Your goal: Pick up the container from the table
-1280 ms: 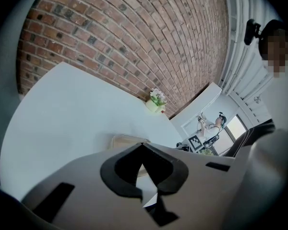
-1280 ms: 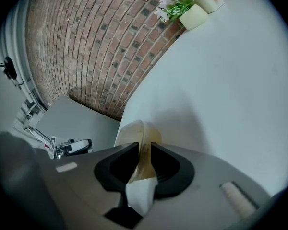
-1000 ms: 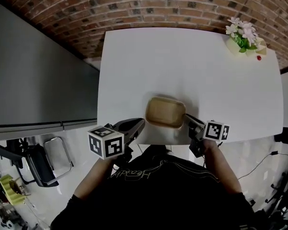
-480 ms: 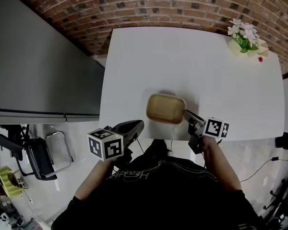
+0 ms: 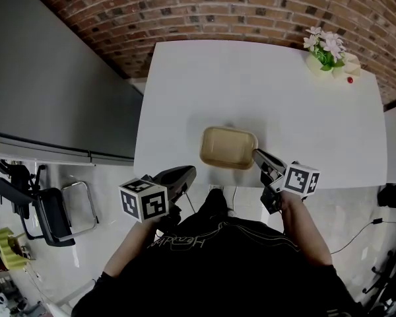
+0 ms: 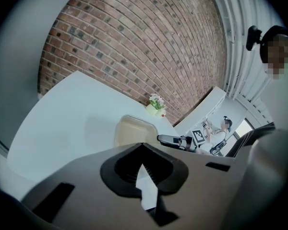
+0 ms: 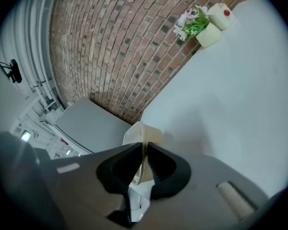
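The tan, shallow container (image 5: 228, 147) hangs just above the near edge of the white table (image 5: 198, 78), casting a shadow beneath it. My right gripper (image 5: 259, 157) is shut on its right rim. In the right gripper view the thin rim (image 7: 141, 134) stands pinched between the two dark pads of the right gripper (image 7: 145, 146). My left gripper (image 5: 185, 176) hovers off the table's near left edge, shut and empty, a short way from the container. From the left gripper view the container (image 6: 134, 131) lies past the left gripper (image 6: 143, 145), with the right gripper (image 6: 175, 140) at its side.
A pot of white flowers (image 5: 327, 51) with a small red-dotted object beside it stands at the table's far right corner. A brick wall runs behind the table. A grey cabinet top (image 5: 46, 91) and a chair (image 5: 53, 216) are on the left.
The right gripper has risen with the container, which has come up off the table. The left gripper has drifted slightly, staying shut.
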